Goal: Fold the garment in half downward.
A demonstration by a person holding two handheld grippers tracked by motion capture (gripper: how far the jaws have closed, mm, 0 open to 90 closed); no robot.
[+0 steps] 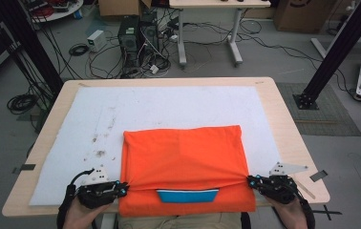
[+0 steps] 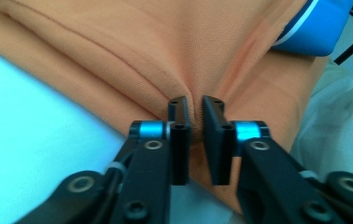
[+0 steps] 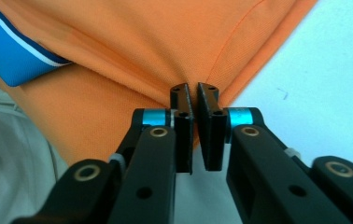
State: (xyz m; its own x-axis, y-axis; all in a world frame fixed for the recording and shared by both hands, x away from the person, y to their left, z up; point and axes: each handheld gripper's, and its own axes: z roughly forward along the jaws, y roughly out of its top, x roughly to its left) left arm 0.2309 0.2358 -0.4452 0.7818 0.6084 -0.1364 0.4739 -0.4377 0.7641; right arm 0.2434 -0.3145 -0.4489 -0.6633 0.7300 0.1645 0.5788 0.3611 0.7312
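Both grippers pinch the orange polo shirt point(image 1: 183, 162) at its side edges in the high view: the left gripper point(image 1: 123, 187) on the left edge, the right gripper point(image 1: 250, 181) on the right, with creases running between them. That shirt lies folded on a white mat point(image 1: 88, 129) covering the wooden table point(image 1: 288, 138), its blue collar point(image 1: 188, 194) near the front edge. Seen from the left gripper view, the left gripper point(image 2: 194, 105) has its jaws nearly together, a fold of orange fabric point(image 2: 142, 51) bunched between them. Seen from the right gripper view, the right gripper point(image 3: 194, 91) clamps the shirt's edge point(image 3: 142, 42) likewise, beside the mat point(image 3: 314, 70).
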